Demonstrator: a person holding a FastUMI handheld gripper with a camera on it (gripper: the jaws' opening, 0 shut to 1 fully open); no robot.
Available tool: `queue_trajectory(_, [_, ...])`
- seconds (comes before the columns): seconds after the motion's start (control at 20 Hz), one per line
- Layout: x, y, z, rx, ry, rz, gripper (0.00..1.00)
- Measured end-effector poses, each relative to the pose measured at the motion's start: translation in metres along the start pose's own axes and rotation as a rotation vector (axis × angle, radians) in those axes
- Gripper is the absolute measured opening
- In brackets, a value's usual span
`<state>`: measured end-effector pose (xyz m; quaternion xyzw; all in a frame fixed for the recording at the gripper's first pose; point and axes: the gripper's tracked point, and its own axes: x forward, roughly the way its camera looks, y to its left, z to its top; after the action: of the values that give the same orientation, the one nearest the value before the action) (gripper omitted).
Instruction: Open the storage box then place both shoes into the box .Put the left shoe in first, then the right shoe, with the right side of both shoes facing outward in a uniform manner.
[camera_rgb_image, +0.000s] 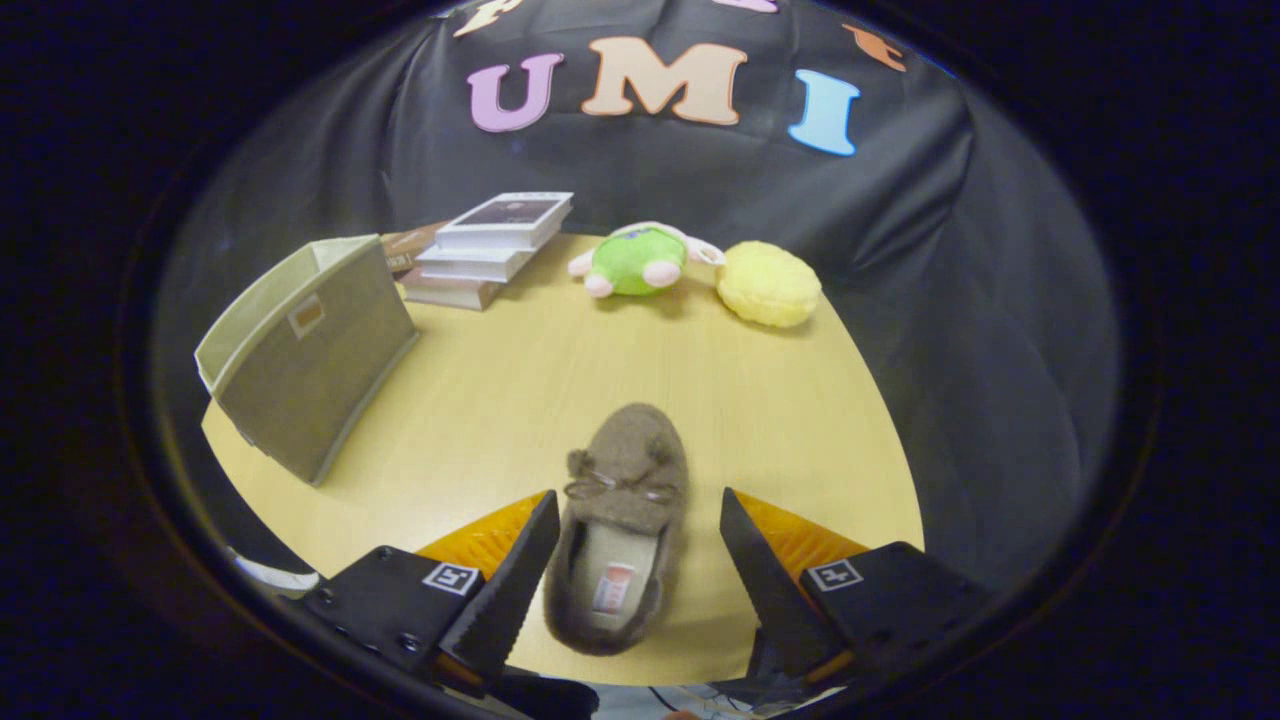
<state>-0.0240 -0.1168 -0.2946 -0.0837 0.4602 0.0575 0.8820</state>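
Pale wood table (480, 400) runs ahead under the tongs (640, 515), with black cloth draped behind and to the sides as the booth wall. Both fingers are spread wide, released, and grasp nothing. Between them lies a brown fuzzy shoe (622, 525), a slipper with a small bow on top, its heel end nearest the tongs and its toe pointing away. The shoe's opening faces up, showing a light insole with a small label. One finger (520, 570) stands just beside the shoe's side, very close; whether it touches cannot be told. The other finger (750, 570) is clear of the shoe, with bare table showing in the gap. The tongs look down at the table at a slant, tips low and near the surface.

Well ahead and off to the left stands the box (310, 360), a beige fabric bin, open at the top and sitting tilted on the table. Beyond it is a stack of books (490, 250). Far ahead, by the cloth, lie a green plush toy (640, 260) and a yellow plush (768, 283) just beside it.
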Motion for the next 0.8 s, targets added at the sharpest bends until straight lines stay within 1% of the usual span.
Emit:
queue_trajectory(0.35, [0.030, -0.025, -0.049, -0.009, 0.127, -0.012, 1.00])
queue_trajectory(0.4, [0.034, -0.026, -0.054, -0.003, 0.147, -0.007, 0.96])
queue_trajectory(0.55, [0.045, -0.019, -0.062, 0.040, 0.191, 0.020, 0.76])
queue_trajectory(0.75, [0.052, -0.002, -0.066, 0.111, 0.262, 0.080, 0.50])
queue_trajectory(0.8, [0.054, -0.003, -0.068, 0.122, 0.272, 0.065, 0.43])
